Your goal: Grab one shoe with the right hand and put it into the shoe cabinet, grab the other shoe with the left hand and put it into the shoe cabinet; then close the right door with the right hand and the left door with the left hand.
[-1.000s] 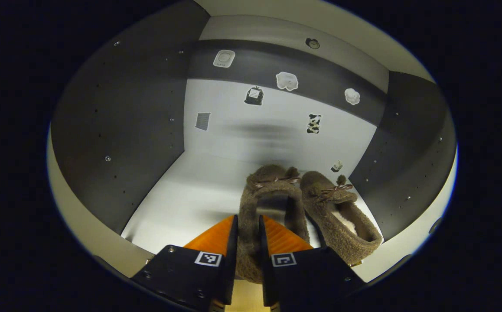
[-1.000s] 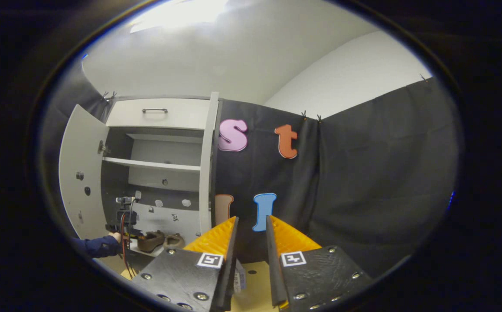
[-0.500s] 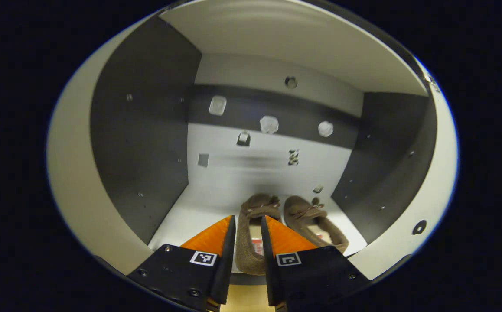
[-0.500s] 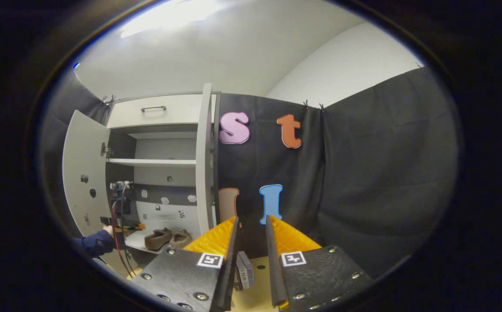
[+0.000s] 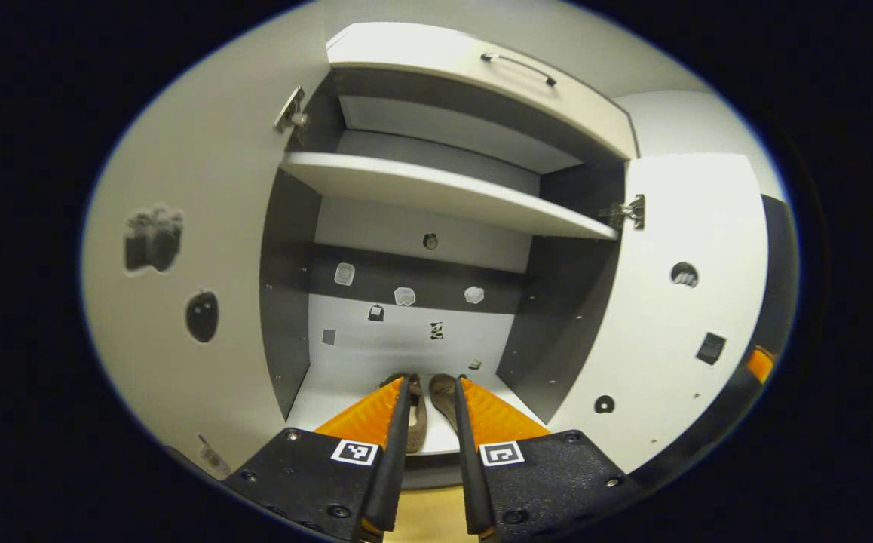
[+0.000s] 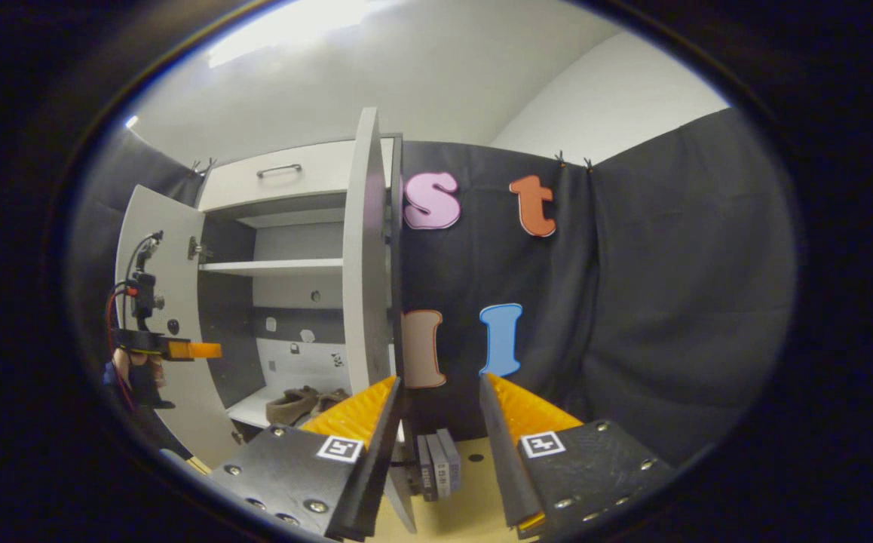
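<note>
Two brown fuzzy shoes (image 5: 415, 422) (image 5: 444, 394) sit side by side on the bottom shelf (image 5: 331, 407) of the open shoe cabinet. My left gripper (image 5: 431, 386) hangs in front of the cabinet, back from the shoes, slightly open with nothing between its fingers. The right gripper view shows the shoes (image 6: 293, 403), and that left gripper (image 6: 180, 349) held by a hand near the left door (image 6: 180, 249). My right gripper (image 6: 438, 385) is open, close to the edge of the right door (image 6: 365, 264), which runs down past its left finger.
Both white doors (image 5: 180, 302) (image 5: 670, 339) stand open. An upper shelf (image 5: 436, 192) and a drawer with a handle (image 5: 482, 72) lie above. Small grey blocks (image 6: 436, 471) stand on the wooden floor by the black cloth wall.
My left gripper let go of its shoe and pulled back out of the cabinet. My right gripper opened wider and moved up to the right door's edge.
</note>
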{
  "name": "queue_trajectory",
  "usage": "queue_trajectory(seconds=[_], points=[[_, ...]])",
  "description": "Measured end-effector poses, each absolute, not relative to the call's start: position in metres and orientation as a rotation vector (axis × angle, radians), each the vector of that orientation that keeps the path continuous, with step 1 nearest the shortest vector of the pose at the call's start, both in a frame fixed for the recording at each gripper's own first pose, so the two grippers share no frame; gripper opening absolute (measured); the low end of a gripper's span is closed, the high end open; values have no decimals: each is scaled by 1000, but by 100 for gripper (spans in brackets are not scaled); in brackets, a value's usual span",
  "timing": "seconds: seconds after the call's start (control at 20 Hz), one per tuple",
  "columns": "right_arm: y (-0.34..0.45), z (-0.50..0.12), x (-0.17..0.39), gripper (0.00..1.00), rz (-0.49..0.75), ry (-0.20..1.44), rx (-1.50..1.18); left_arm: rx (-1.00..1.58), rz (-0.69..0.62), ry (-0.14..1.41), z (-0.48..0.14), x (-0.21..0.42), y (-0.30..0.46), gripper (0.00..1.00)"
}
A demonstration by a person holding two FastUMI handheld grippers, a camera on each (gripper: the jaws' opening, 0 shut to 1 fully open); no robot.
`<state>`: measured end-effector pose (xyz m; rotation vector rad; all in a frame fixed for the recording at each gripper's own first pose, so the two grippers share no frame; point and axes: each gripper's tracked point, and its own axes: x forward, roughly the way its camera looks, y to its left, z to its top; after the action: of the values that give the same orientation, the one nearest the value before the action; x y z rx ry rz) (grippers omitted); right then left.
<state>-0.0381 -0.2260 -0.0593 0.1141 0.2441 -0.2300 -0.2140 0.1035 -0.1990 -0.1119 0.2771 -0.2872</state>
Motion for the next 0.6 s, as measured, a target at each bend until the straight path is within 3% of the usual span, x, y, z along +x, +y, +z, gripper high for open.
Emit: queue_trajectory(seconds=[0.05, 0.1, 0.15, 0.2, 0.25, 0.3, 0.35, 0.45, 0.5, 0.6], points=[[-225, -61, -34, 65, -221, 248, 121, -106, -282, 263, -189, -224, 109, 35], [-226, -64, -30, 69, -217, 251, 122, -98, -281, 248, -181, -233, 111, 43], [-226, -67, -25, 78, -208, 254, 128, -91, -273, 234, -173, -243, 116, 56], [-223, -72, -20, 76, -197, 259, 136, -82, -254, 220, -166, -251, 122, 69], [-221, -76, -15, 83, -189, 264, 142, -74, -241, 206, -159, -257, 129, 82], [-221, -79, -13, 84, -192, 268, 141, -69, -233, 195, -153, -266, 132, 94], [-222, -83, -10, 90, -192, 266, 138, -72, -217, 183, -146, -275, 137, 95], [-219, -82, -9, 91, -172, 260, 148, -76, -194, 163, -135, -288, 148, 92], [-216, -82, -9, 92, -158, 258, 149, -76, -182, 156, -132, -292, 152, 100], [-209, -81, -6, 91, -128, 255, 136, -70, -166, 153, -129, -303, 158, 96]])
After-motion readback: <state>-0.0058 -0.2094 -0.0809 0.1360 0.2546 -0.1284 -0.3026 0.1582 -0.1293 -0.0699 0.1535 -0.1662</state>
